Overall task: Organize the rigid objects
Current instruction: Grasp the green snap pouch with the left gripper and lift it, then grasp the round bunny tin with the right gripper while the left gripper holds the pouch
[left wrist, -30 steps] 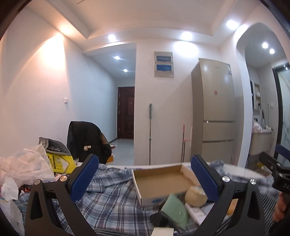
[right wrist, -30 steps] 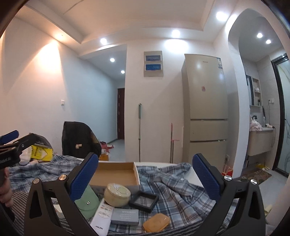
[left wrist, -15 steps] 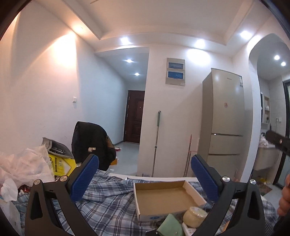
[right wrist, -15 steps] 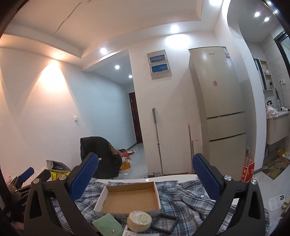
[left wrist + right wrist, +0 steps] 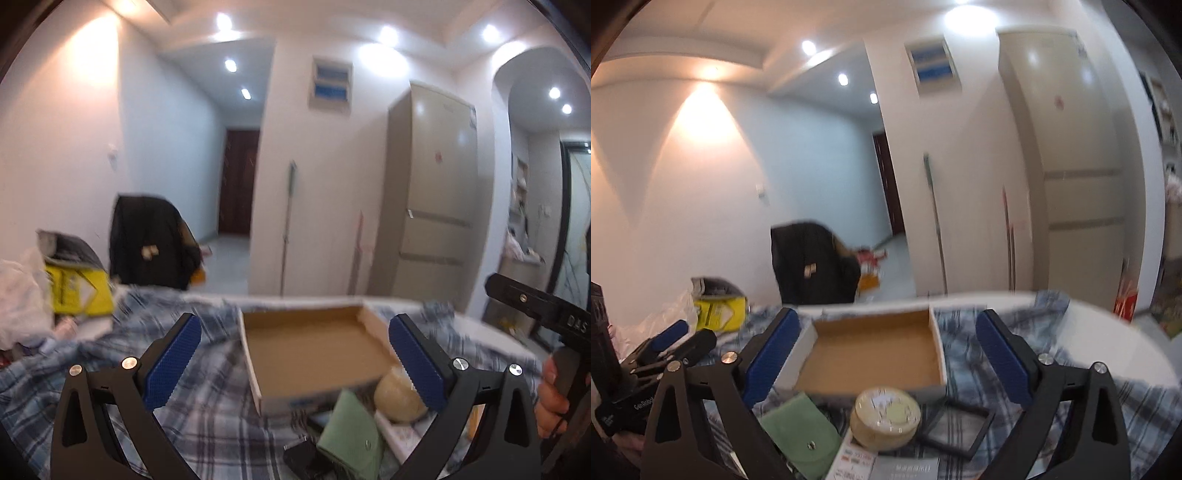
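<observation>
Approach step: the box [image 5: 871, 354] lies empty at frame centre, the tin [image 5: 884, 421] and pouch [image 5: 801, 443] below it, both grippers [image 5: 295, 362] [image 5: 888, 358] with jaws wide, the right narrowing on nothing; next, 1 item needs grasping.

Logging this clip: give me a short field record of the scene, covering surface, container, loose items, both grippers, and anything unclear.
surface: plaid cloth over a white table
container: open cardboard box, nothing inside
loose items: round cream tin, green pouch, black square frame, all on the near side of the box
left gripper: open, nothing between the fingers
right gripper: jaws closing, nothing between them
unclear: printed items at the bottom edge, cut off; frames motion-blurred
</observation>
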`<state>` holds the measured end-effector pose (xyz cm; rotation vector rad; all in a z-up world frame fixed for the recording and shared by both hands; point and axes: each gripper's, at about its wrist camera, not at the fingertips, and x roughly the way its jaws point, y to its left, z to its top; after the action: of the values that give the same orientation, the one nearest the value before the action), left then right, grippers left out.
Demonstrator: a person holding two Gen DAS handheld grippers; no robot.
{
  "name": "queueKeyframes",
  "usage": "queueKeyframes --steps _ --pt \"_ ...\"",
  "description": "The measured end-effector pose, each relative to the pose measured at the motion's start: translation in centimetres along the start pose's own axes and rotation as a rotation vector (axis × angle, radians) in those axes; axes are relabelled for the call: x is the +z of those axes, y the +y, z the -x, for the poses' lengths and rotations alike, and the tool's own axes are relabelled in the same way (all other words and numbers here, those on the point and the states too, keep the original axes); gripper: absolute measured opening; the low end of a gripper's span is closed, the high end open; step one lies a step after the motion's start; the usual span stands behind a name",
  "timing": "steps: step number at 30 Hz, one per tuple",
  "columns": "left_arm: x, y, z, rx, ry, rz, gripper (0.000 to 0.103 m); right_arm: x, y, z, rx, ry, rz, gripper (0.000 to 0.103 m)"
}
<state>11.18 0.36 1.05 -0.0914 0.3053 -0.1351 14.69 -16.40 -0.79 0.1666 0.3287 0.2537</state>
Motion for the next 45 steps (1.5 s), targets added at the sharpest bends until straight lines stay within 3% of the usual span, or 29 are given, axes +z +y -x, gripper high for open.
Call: queueKeyframes --steps 2,4,6,8,10,13,16,18,19,22,26,31,36,45 --pt "-0.8 0.1 -2.8 -0.073 0.152 0.001 0.1 -0.9 -1.2 -1.7 -0.009 0.077 -0.026 0.092" --pt "-1.8 0.3 -5.3 -0.113 0.294 0.033 0.082 -1.6 -1.9 -2.7 -0.009 0.126 -0.043 0.091" --pt "-2.9 0.8 -7.0 -0.168 0.393 0.082 0.076 -1.8 -2.4 -2.9 0.004 0.143 -0.054 0.091" --pt "-3.7 1.1 -7.9 -0.209 0.443 0.122 0.067 -2.0 -2.2 -2.7 0.018 0.144 -0.049 0.091" --pt "-4.1 1.1 -8.5 -0.267 0.475 0.162 0.048 -2.0 -2.1 -2.7 0.021 0.147 -0.034 0.091" --pt "-4.9 0.9 -9.2 -0.38 0.528 0.222 0.045 -2.2 -1.6 -3.0 0.025 0.156 -0.024 0.091" --pt "-5.5 0.2 -9.8 -0.39 0.575 0.205 0.041 -2.3 -1.6 -3.4 0.026 0.169 -0.028 0.091" --pt "-5.8 -0.1 -10.1 -0.4 0.6 0.202 0.03 -2.4 -1.5 -3.5 0.021 0.172 -0.027 0.091" --pt "-5.8 -0.2 -10.1 -0.395 0.606 0.202 0.02 -2.5 -1.5 -3.6 0.018 0.173 -0.024 0.091" --pt "-5.6 -0.3 -9.6 -0.386 0.58 0.183 0.015 -2.7 -1.6 -4.0 0.016 0.188 -0.023 0.091" --pt "-3.7 -1.1 -6.3 -0.346 0.413 0.089 0.011 -3.1 -1.8 -4.7 0.028 0.221 -0.034 0.091" --pt "-2.1 -2.0 -3.0 -0.191 0.238 -0.044 0.011 -3.7 -1.9 -5.8 0.029 0.267 -0.028 0.091" --pt "-3.3 -2.4 -4.9 -0.132 0.316 -0.088 0.011 -4.2 -1.6 -6.4 0.033 0.298 -0.014 0.091" --pt "-4.6 -0.1 -6.6 -0.105 0.401 0.026 0.011 -4.1 -1.3 -6.2 0.035 0.29 -0.003 0.091"
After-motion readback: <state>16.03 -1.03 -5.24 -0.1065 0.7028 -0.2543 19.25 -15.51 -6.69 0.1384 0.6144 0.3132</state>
